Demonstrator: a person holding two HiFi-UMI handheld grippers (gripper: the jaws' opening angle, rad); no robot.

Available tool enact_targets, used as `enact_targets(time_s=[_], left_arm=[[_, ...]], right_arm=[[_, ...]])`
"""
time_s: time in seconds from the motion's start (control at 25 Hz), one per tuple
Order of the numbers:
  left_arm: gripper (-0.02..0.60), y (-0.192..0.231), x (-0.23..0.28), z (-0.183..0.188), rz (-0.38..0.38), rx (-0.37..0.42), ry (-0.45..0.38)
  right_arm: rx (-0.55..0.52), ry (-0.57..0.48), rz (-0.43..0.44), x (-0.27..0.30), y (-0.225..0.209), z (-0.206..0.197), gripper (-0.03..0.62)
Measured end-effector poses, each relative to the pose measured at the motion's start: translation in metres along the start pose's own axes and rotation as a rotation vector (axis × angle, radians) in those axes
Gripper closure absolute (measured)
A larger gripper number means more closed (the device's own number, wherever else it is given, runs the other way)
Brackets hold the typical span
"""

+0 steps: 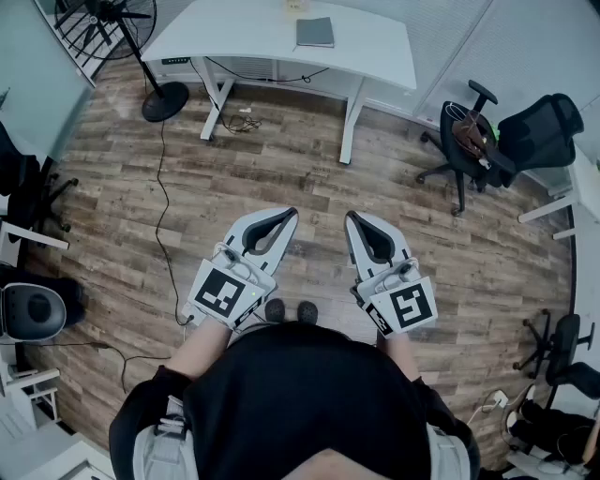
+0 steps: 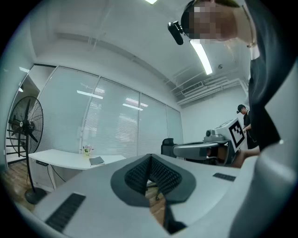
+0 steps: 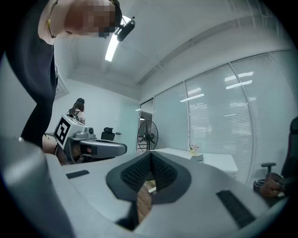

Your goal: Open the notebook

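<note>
A dark grey notebook (image 1: 315,32) lies closed on the white desk (image 1: 234,37) at the far end of the room. It also shows small in the left gripper view as the notebook (image 2: 97,161), and in the right gripper view as the notebook (image 3: 197,158). My left gripper (image 1: 287,215) and right gripper (image 1: 353,217) are held side by side in front of my body, over the wooden floor, well short of the desk. Both point level toward it. The pads of each meet at the tip, with nothing between them: left gripper (image 2: 150,157), right gripper (image 3: 150,155).
A standing fan (image 1: 111,19) with a round base (image 1: 165,100) stands left of the desk, and a cable (image 1: 165,216) trails over the floor. Black office chairs (image 1: 487,136) stand at the right. A small potted flower (image 2: 86,149) sits on the desk. Another person (image 2: 243,122) is in the background.
</note>
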State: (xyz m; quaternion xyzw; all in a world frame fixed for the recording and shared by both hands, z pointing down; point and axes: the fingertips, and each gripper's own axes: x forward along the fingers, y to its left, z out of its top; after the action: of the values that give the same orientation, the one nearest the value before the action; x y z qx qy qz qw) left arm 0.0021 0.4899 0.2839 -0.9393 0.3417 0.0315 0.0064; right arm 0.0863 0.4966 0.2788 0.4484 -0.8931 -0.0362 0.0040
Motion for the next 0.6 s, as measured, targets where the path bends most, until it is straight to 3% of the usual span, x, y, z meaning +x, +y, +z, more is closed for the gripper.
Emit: enact_targets(time_s=[0.6], left_arm=[[0.571, 0.008, -0.019, -0.006, -0.019, -0.039, 0.005]], right_arm=[[0.001, -0.015, 0.016, 0.013, 0.021, 0.003, 0.589]])
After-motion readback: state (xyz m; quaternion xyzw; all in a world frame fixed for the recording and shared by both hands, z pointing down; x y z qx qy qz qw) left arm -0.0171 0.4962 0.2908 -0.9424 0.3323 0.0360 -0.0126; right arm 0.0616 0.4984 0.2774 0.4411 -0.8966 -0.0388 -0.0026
